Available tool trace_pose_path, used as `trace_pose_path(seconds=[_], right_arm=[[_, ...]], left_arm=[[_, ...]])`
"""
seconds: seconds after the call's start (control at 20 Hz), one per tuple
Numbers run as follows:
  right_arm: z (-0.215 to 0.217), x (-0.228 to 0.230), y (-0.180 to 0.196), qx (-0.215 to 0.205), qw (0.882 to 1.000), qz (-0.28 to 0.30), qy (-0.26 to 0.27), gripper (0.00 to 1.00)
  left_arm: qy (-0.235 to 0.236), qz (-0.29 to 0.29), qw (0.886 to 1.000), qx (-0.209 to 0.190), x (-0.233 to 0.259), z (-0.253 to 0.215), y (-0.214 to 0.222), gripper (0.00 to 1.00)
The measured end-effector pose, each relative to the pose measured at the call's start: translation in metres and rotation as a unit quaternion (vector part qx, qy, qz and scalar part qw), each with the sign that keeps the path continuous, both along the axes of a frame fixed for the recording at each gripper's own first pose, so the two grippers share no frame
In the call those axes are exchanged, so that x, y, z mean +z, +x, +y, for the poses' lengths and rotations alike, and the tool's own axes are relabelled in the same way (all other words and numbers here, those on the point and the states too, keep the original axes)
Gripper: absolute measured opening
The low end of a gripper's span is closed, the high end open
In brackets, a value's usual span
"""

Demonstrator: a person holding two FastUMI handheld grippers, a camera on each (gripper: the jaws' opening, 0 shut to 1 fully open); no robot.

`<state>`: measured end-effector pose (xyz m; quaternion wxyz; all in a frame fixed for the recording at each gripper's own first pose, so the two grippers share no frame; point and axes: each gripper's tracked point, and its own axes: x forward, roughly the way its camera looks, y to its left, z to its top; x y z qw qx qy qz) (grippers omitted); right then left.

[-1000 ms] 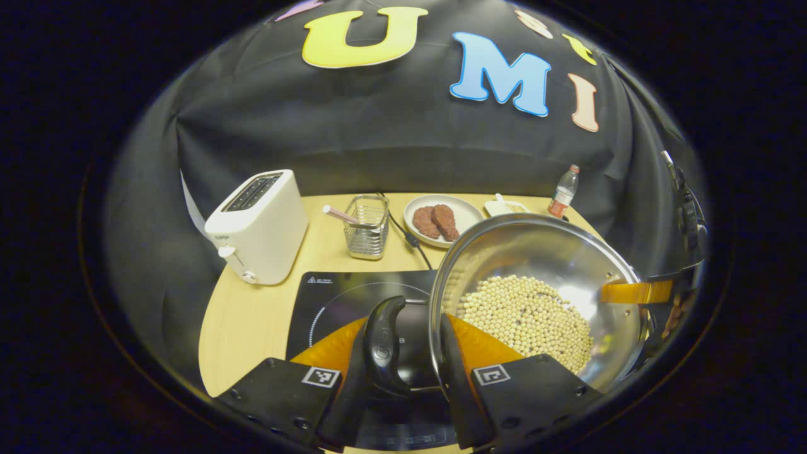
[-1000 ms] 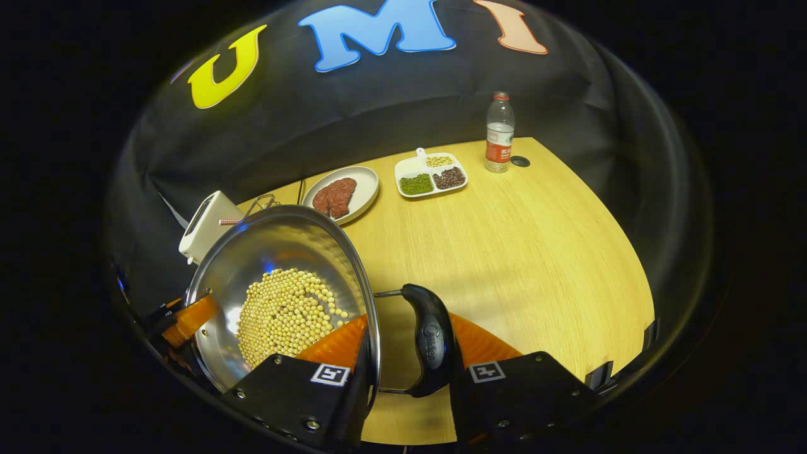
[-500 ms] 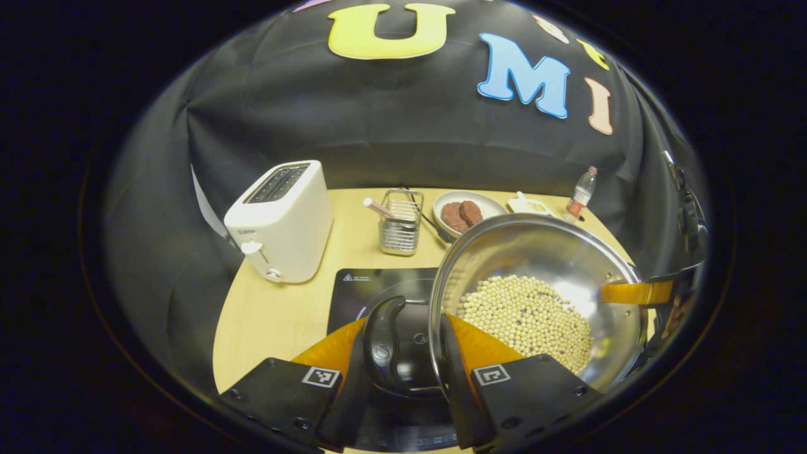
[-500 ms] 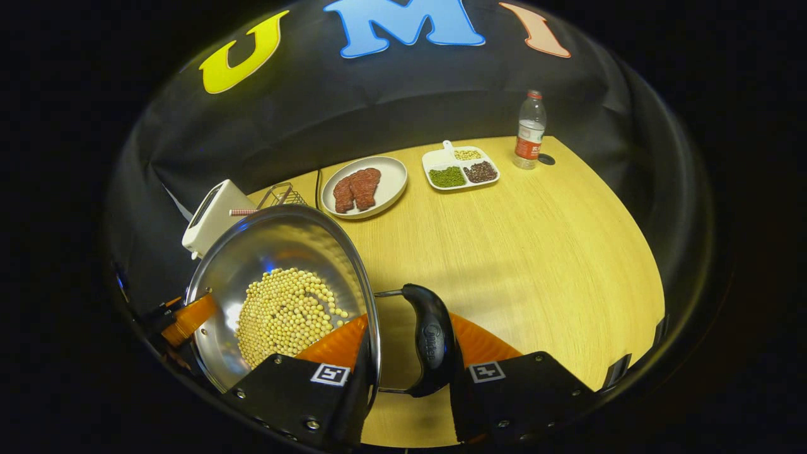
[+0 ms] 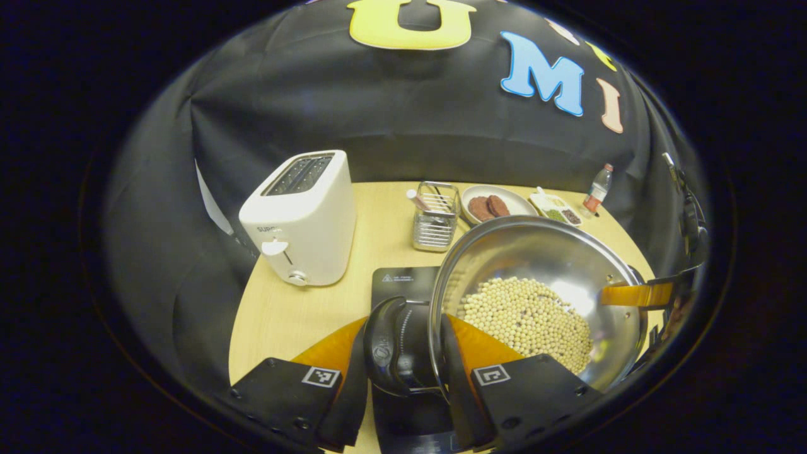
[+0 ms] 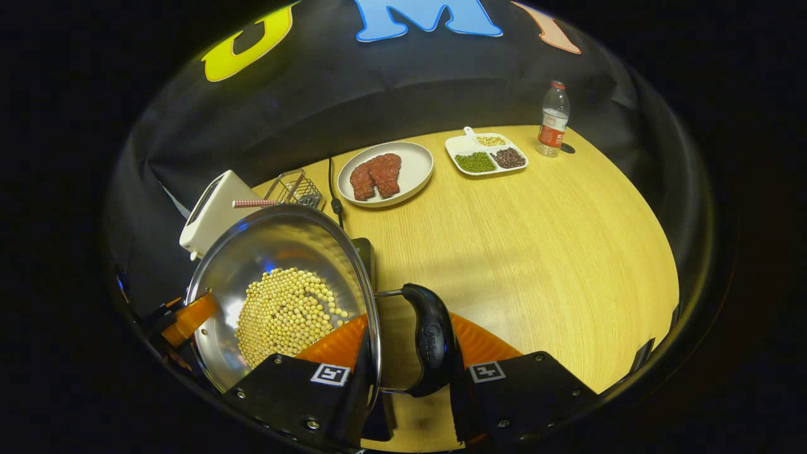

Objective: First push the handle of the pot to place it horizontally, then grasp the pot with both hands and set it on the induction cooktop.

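Note:
A steel pot [image 5: 536,284] with soybeans in its bottom hangs lifted, held from both sides. My left gripper [image 5: 403,331] is shut on the pot: one finger lies inside the rim, the other outside the black side handle [image 5: 383,347]. In the right gripper view the pot [image 6: 277,265] is at lower left, and my right gripper [image 6: 410,337] is shut the same way over the opposite handle [image 6: 432,340]. The black induction cooktop [image 5: 397,280] lies under the pot's left side; its corner [image 6: 364,252] peeks out past the rim. The right gripper [image 5: 637,294] also shows across the pot.
A white toaster [image 5: 302,221] stands left of the cooktop and a wire basket [image 5: 435,217] behind it. A plate of meat [image 6: 384,173], a divided dish of beans [image 6: 485,154] and a bottle [image 6: 553,120] line the back of the wooden table [image 6: 536,239].
Both grippers have carried the pot to the left, over the cooktop. The toaster and basket look nearer and the cooktop's corner has come into the right gripper view. The grips are unchanged.

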<state>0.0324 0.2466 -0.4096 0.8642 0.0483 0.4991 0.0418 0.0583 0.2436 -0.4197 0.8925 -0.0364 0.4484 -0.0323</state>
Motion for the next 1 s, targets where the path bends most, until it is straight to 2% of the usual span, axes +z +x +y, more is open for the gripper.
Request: trace_pose_path(seconds=[0.1, 0.2, 0.3, 0.45, 0.65, 1.0], right_arm=[[0.009, -0.003, 0.002, -0.001, 1.000, 0.001, -0.001, 0.54], [0.017, -0.007, 0.005, -0.002, 1.000, 0.002, 0.000, 0.54], [0.023, -0.011, 0.006, -0.002, 1.000, 0.007, 0.001, 0.54], [0.030, -0.016, 0.007, -0.005, 1.000, 0.012, 0.001, 0.54], [0.033, -0.021, 0.007, -0.008, 1.000, 0.015, -0.001, 0.54], [0.035, -0.026, 0.008, -0.010, 1.000, 0.015, -0.001, 0.54]], left_arm=[[0.000, 0.002, 1.000, 0.000, -0.006, 0.010, 0.005, 0.59], [0.000, 0.003, 1.000, 0.001, -0.011, 0.017, 0.008, 0.62], [0.001, 0.006, 1.000, 0.000, -0.014, 0.024, 0.011, 0.60], [0.002, 0.010, 1.000, -0.002, -0.019, 0.032, 0.012, 0.65], [-0.001, 0.013, 1.000, -0.005, -0.026, 0.036, 0.015, 0.60], [0.002, 0.014, 1.000, -0.009, -0.033, 0.037, 0.014, 0.60]])
